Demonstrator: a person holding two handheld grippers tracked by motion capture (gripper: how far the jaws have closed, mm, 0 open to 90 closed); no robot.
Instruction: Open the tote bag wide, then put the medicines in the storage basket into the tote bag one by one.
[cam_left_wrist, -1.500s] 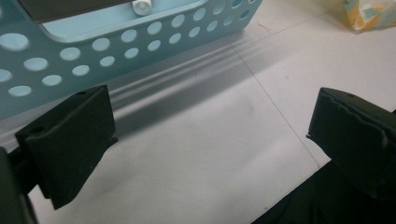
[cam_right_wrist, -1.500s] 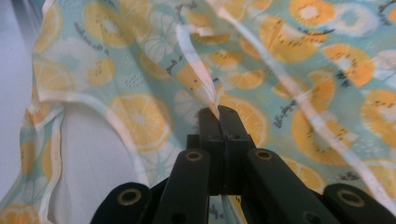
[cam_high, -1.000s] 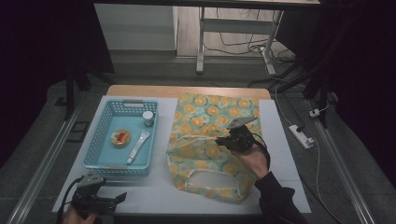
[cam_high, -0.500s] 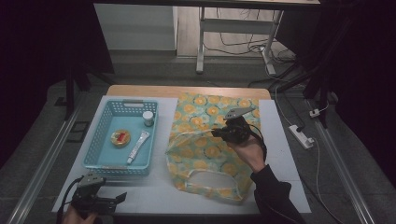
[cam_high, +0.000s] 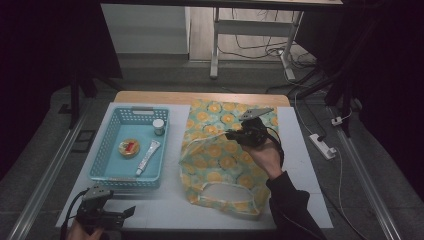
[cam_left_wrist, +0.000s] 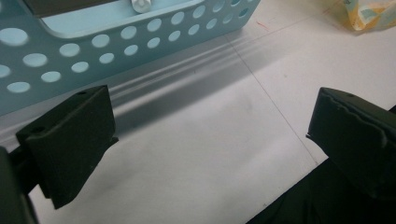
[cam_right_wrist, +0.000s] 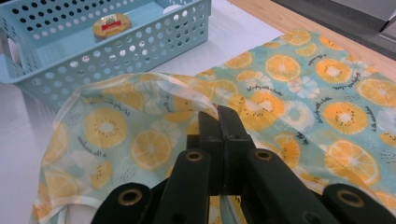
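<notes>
We count one bag (cam_high: 225, 160), printed with orange slices, lying on the white table (cam_high: 300, 165) to the right of one blue basket (cam_high: 107, 155). Our right gripper (cam_high: 231, 135) sits over the bag's middle with its jaws pressed together on a fold of the upper layer, so the cloth is pinched and lifted into a loose arch; the right gripper view shows the closed jaws (cam_right_wrist: 219, 122) clamped on that raised edge. The bag's cut-out handle (cam_high: 227, 192) lies at its near end.

Inside the basket we see three things: one round tin (cam_high: 129, 148) with a red label, one white tube (cam_high: 148, 157) lying beside it, and one small jar (cam_high: 158, 127) with a white lid at the far corner.

Our left gripper (cam_high: 127, 212) rests at the near left corner of the table, just in front of the basket, its two jaws spread wide with bare table between them and nothing held.
</notes>
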